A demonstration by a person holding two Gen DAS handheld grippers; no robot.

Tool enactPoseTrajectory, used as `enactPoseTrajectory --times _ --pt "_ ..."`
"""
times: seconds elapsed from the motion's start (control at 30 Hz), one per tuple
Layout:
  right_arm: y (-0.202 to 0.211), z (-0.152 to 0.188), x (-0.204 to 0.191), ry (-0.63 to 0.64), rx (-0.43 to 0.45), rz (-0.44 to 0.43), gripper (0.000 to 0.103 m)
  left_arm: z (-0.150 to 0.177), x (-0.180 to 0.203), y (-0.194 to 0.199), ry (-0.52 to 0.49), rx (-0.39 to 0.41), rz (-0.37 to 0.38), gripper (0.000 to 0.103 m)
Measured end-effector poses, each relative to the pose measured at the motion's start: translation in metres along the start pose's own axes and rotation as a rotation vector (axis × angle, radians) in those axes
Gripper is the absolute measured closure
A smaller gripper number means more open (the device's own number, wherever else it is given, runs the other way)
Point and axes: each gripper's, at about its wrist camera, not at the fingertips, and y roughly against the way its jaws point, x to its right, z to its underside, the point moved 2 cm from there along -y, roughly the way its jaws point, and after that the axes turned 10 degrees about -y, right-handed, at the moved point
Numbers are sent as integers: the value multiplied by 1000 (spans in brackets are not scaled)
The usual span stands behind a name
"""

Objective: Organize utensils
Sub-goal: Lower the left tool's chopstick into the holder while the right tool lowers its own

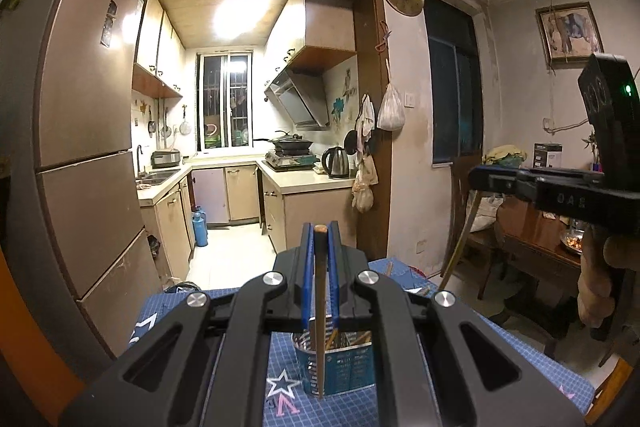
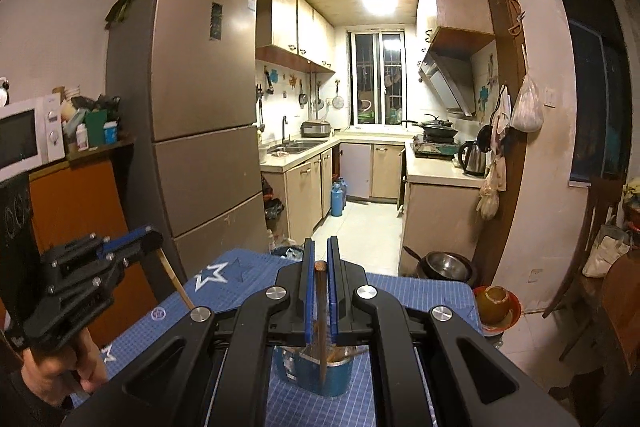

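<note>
Gripping one chopstick point(image 1: 319, 291) upright between its blue pads, the left hand-held gripper point(image 1: 319, 227) hangs above a blue holder point(image 1: 340, 367) on the worktop point(image 1: 160, 319), which wears a blue grid mat with white stars. The stick's lower end hangs in front of the holder, and I can't tell if it is inside; more sticks lean inside the holder. The right hand-held gripper point(image 2: 320, 243) does the same over there: its pads are closed on a darker chopstick point(image 2: 321, 315), held upright, its tip dropping toward the holder point(image 2: 320, 371) just beneath. From the left camera the right hand-held gripper point(image 1: 478, 177) shows side-on, its stick point(image 1: 460, 239) slanting down toward the mat. From the right camera the left one point(image 2: 154, 237) appears the same way, its stick point(image 2: 174, 279) angled down to the worktop point(image 2: 420, 291). Beyond the worktop stands a fridge point(image 2: 200, 107), and the lit kitchen opens behind, a kettle point(image 2: 472, 155) on its counter.
</note>
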Motion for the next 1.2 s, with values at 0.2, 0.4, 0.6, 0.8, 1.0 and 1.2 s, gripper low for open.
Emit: enactPoseTrajectory --times 0.2,0.4,0.6,0.8,1.0,1.2 --pt "-12 -30 1 2 25 5 96 -15 -4 -20 8 9 -12 98" --pt "-33 -47 6 5 27 8 96 -31 -7 -41 9 28 -21 98" --pt "-56 -43 12 -2 9 1 96 -31 -8 -62 5 22 -26 98" --pt "-81 -25 20 -22 -27 -8 96 -17 -9 -83 18 -8 -13 98" --pt "-101 -8 23 -39 -58 -15 96 -1 -9 -102 22 -42 -4 98" --pt "-119 9 24 -47 -89 -17 96 9 -12 -110 26 -64 -1 98"
